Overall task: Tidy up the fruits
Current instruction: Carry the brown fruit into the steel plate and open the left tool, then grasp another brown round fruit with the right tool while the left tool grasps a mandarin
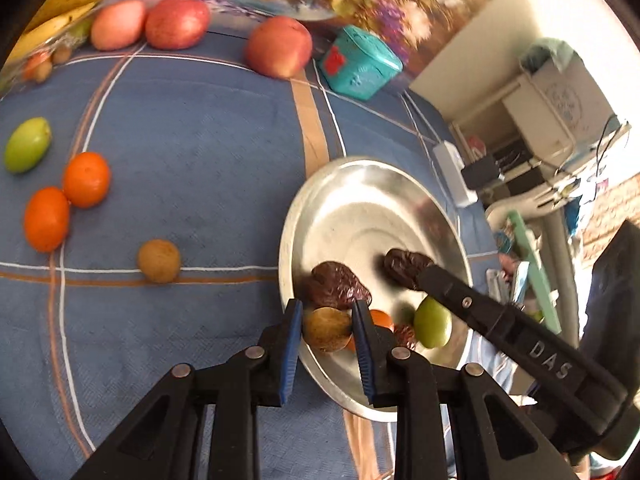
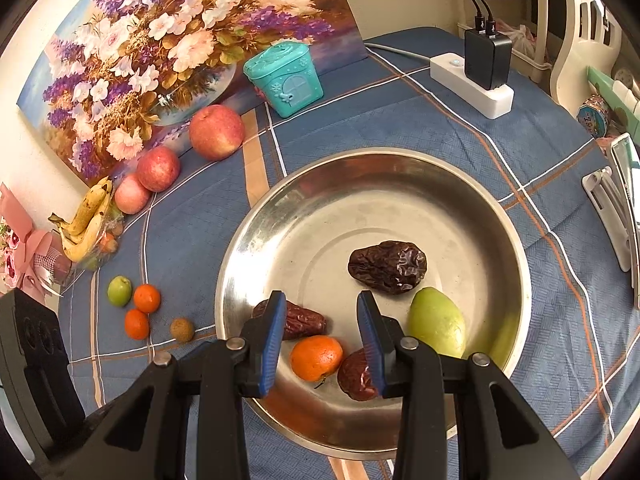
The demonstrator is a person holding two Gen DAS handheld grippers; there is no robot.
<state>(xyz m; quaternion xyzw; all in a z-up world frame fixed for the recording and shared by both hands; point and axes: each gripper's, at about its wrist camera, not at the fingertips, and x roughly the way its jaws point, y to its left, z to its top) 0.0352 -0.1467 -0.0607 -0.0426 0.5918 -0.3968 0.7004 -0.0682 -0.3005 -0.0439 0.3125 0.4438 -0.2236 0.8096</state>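
My left gripper is shut on a small round brown fruit, held just over the near rim of the steel plate. In the plate lie three dark wrinkled dates, a small orange and a green fruit. My right gripper hangs above the plate's near side, open, with nothing between its blue pads. One of its fingers reaches in from the right in the left wrist view. On the cloth lie two oranges, a green fruit and another brown fruit.
Three apples and a bunch of bananas rest against a flower painting at the back. A teal house-shaped tin stands beside them. A white power strip with a black charger sits at the far right, near the table's edge.
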